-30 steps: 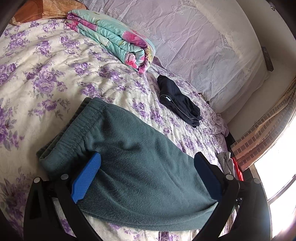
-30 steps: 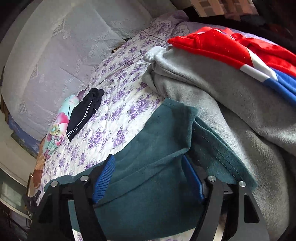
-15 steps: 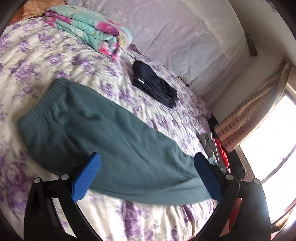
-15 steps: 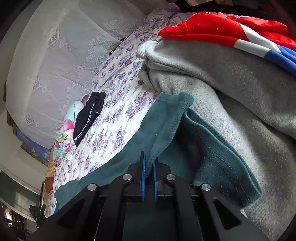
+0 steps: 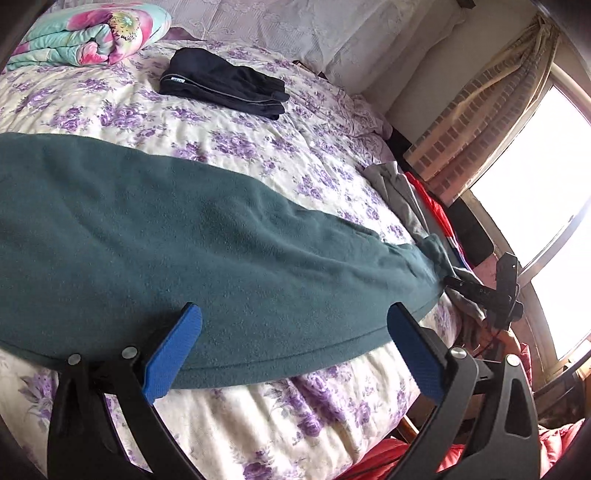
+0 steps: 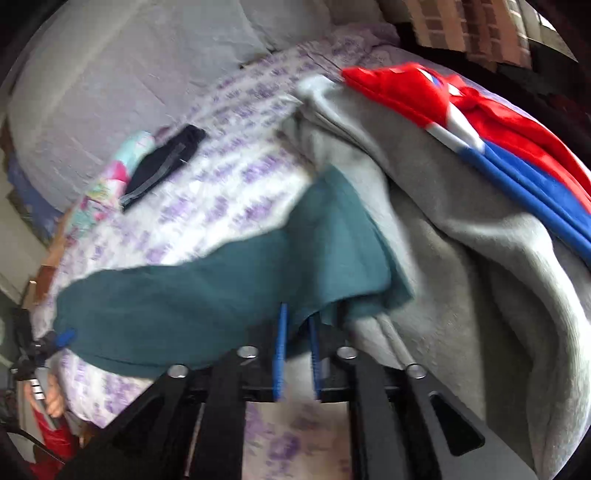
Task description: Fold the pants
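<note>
Teal fleece pants lie stretched across the flowered bed, also in the right wrist view. My left gripper is open, its blue pads over the near edge of the pants, holding nothing. My right gripper is shut on the leg end of the pants and lifts it off the bed; it shows at the far right in the left wrist view. The waist end is out of view to the left.
Folded black garment and a rolled floral quilt lie near the pillows. A grey garment and a red-and-blue one are piled at the bed's window end. The bed edge is close below my left gripper.
My right gripper closed on the pants leg end and raised it. My left gripper moved back and right along the pants, staying open.
</note>
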A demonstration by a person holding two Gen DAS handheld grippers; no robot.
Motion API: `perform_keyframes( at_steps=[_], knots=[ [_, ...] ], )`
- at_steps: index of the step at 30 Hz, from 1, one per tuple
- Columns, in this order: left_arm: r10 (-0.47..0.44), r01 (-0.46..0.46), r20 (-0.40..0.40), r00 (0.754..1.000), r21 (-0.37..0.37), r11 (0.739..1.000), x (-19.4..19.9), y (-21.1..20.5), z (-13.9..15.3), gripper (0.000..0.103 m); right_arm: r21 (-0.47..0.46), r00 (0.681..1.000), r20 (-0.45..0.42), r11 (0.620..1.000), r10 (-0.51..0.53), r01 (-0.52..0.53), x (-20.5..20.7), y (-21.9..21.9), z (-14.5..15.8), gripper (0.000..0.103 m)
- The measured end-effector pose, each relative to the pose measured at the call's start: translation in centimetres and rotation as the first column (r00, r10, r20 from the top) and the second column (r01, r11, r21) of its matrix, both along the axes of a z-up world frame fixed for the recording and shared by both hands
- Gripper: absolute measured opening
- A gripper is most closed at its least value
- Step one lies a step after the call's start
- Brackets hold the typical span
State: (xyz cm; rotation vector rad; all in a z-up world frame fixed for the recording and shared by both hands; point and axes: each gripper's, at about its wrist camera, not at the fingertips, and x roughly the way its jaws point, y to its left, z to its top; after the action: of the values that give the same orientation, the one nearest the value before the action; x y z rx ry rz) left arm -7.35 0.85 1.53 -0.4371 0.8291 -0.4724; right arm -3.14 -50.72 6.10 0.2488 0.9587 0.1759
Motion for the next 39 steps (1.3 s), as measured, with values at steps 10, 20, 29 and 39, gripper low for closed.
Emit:
perform_keyframes(
  at_steps=[10, 20, 29, 39],
  knots=[
    [0.175, -0.172, 0.043, 0.984, -0.056, 0.983, -2.9, 6.7, 0.6, 0.098, -0.151, 0.926, 0.267, 0.961, 0.265, -0.232, -3.6, 9.8, 4.0, 0.049],
    [0.197, -0.217, 0.160, 0.967, 0.116, 0.969, -3.9, 6.2, -1.2, 0.098, -0.390, 0.836, 0.035, 0.778, 0.547, -0.493, -3.1, 22.3, -1.9, 0.066],
    [0.168, -0.211, 0.185, 0.968, 0.245, 0.946, -3.9, 4.0, -0.3, 0.098, -0.263, 0.791, 0.190, 0.807, 0.581, -0.530, -0.6, 26.6, 1.9, 0.075],
    [0.206, -0.228, 0.119, 0.971, 0.213, 0.950, -1.1, 4.9, -1.5, 0.098, -0.150, 0.677, 0.031, 0.673, 0.735, -0.724, 1.4, 30.9, -0.2, 0.081]
  ],
)
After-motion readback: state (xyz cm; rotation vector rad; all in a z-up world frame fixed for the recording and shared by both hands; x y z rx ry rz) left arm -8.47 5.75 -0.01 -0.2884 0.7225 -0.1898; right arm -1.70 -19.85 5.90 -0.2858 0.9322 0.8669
